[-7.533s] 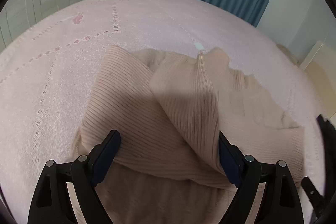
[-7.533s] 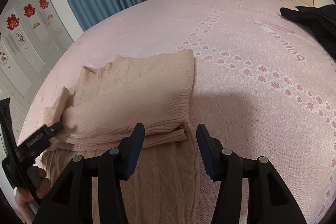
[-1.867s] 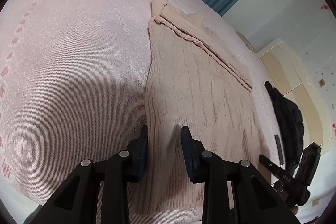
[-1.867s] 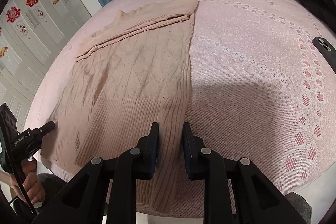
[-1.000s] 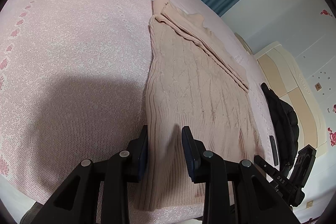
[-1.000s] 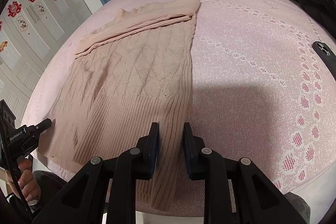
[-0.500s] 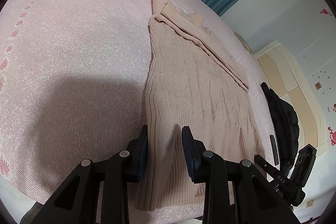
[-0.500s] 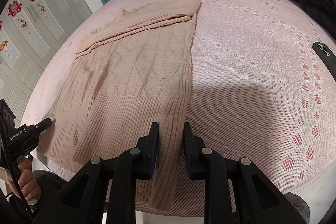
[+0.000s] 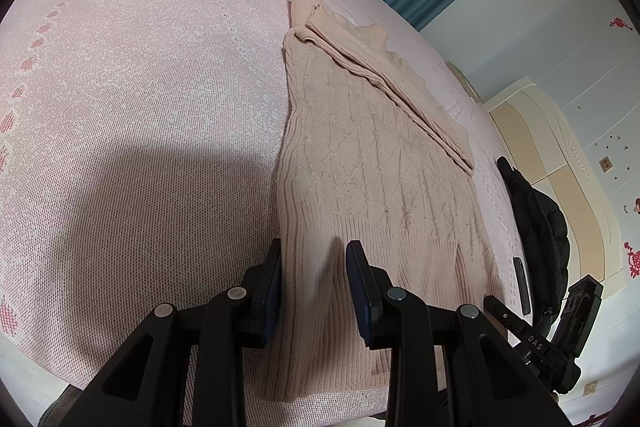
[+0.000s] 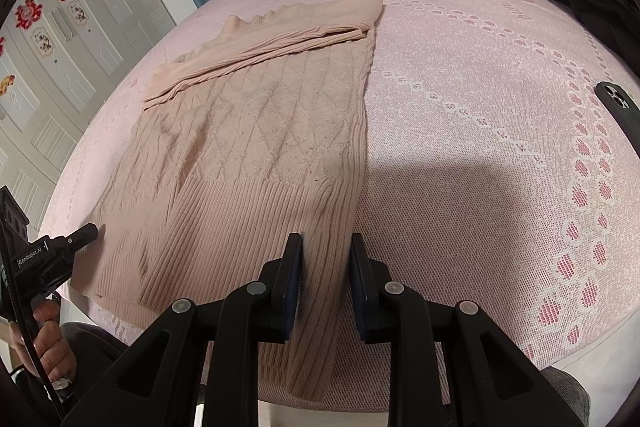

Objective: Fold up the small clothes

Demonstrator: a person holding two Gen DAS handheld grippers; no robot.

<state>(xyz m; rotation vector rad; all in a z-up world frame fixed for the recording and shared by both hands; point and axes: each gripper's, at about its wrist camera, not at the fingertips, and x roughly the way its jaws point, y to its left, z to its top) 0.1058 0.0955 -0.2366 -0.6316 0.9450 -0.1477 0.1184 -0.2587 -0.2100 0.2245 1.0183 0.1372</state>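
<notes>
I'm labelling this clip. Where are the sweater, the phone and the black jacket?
sweater (image 10: 256, 131): right wrist view, diamond-knit middle.
phone (image 10: 618, 107): right wrist view, upper end by its lenses.
black jacket (image 9: 538, 223): left wrist view, its puffy middle.

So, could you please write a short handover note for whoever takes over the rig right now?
Left gripper: shut on the sweater, pinching its ribbed hem at the left corner.
Right gripper: shut on the same hem at the right corner.
The sweater lies lengthwise on the pink bedspread, hem at the near edge of the bed, collar at the far end.
Done: sleeves are folded across the top, near the collar.
Left: probably carry the hem up toward the collar to fold the body, then flatten it.
Mind the phone and black jacket on the right.
</notes>
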